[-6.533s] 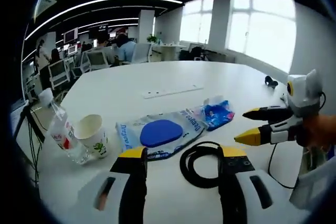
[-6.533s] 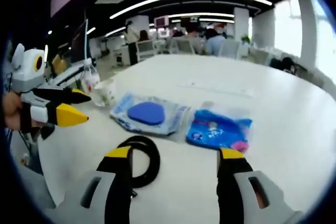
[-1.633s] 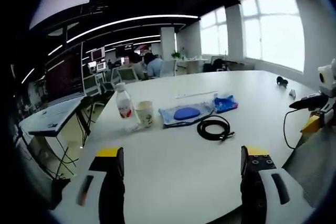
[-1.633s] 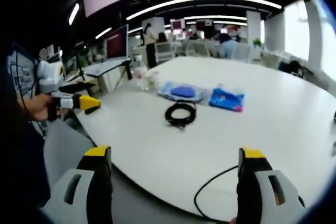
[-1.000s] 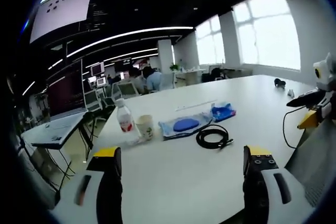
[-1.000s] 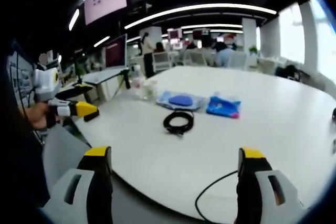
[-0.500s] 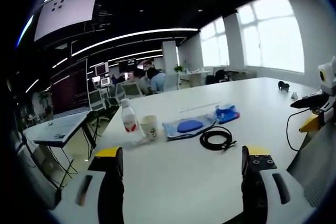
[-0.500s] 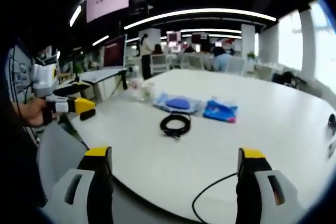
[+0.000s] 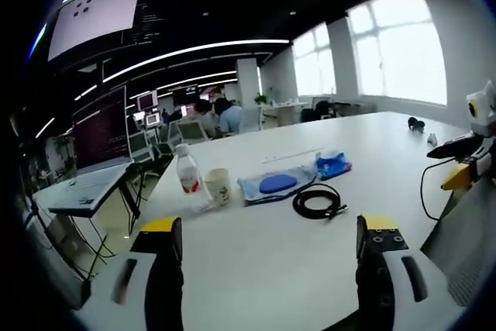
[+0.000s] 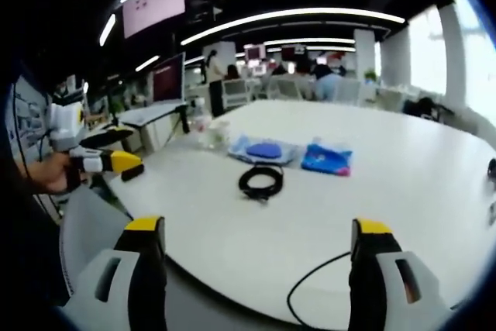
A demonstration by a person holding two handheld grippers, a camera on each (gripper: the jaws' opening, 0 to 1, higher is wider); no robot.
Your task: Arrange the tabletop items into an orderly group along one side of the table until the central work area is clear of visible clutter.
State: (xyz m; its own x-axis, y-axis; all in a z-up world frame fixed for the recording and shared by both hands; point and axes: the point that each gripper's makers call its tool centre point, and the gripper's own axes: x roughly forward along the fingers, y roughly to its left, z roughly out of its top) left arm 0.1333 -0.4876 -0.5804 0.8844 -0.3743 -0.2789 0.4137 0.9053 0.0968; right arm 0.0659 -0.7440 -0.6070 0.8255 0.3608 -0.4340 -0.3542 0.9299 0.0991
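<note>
The tabletop items sit in a loose row toward the far side of the white surface (image 9: 310, 261): a water bottle (image 9: 185, 174), a paper cup (image 9: 218, 185), a clear packet with a blue pad (image 9: 271, 184), a blue packet (image 9: 333, 164), and a coiled black cable (image 9: 317, 201) just in front. The left tongs (image 9: 263, 238) and right tongs (image 10: 260, 242) both hang released and empty, well apart from the items, at the near edge.

Dim ceiling, bright light strips (image 9: 194, 48) and blown-out windows (image 9: 395, 44) (edges bowed)
</note>
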